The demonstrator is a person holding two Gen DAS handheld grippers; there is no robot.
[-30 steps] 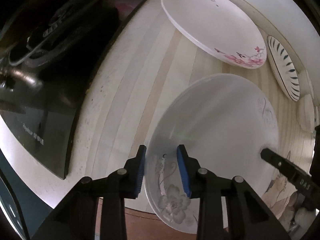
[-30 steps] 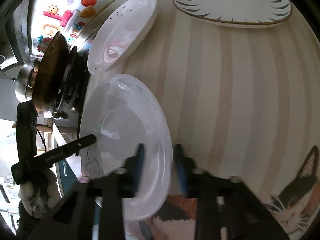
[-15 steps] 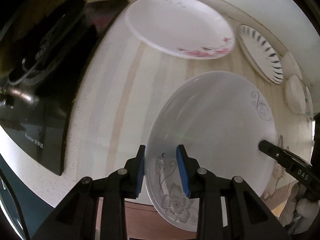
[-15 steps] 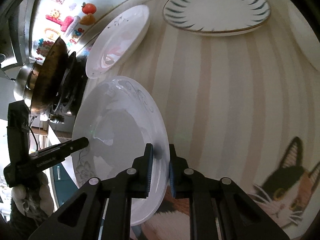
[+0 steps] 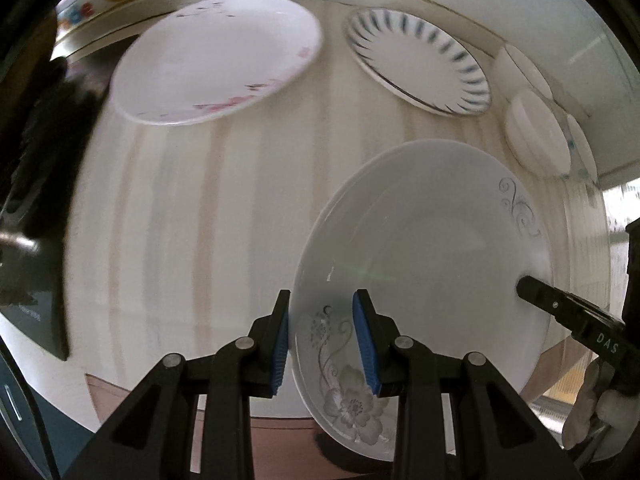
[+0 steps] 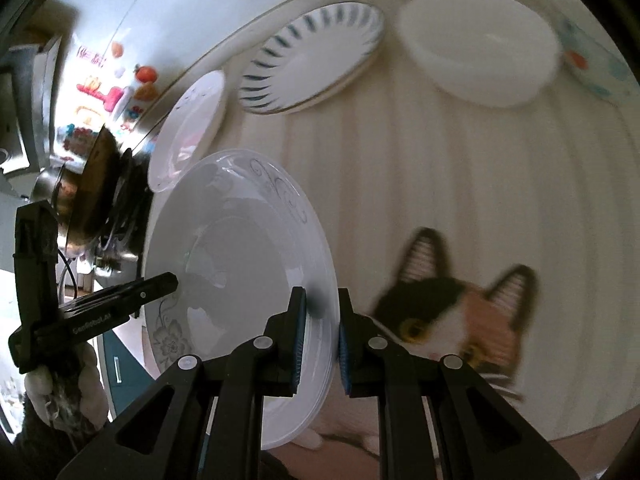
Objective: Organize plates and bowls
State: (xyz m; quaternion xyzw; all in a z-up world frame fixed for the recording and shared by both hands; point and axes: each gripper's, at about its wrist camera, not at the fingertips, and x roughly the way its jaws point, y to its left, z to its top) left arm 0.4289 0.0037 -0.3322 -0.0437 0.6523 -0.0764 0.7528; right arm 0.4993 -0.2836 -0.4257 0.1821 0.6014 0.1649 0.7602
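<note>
Both grippers hold a white plate with grey flower print (image 5: 424, 264), lifted and tilted above the striped mat. My left gripper (image 5: 322, 346) is shut on its near rim by the flower. My right gripper (image 6: 322, 338) is shut on the opposite rim; the plate also shows in the right wrist view (image 6: 240, 264). A white plate with pink flowers (image 5: 216, 60) lies at the back left, a blue-dashed plate (image 5: 416, 60) beside it. White bowls (image 5: 536, 132) sit at the back right, one large in the right wrist view (image 6: 480, 48).
A black stove (image 5: 32, 200) with a pan (image 6: 88, 184) stands at the left. The striped mat (image 5: 200, 220) has a cat picture (image 6: 452, 312) on the right. A wall runs behind the dishes. The counter's front edge is near me.
The held plate has risen and moved right, away from the stove, and tilted more upright. Both grippers moved with it; bowls have come into view.
</note>
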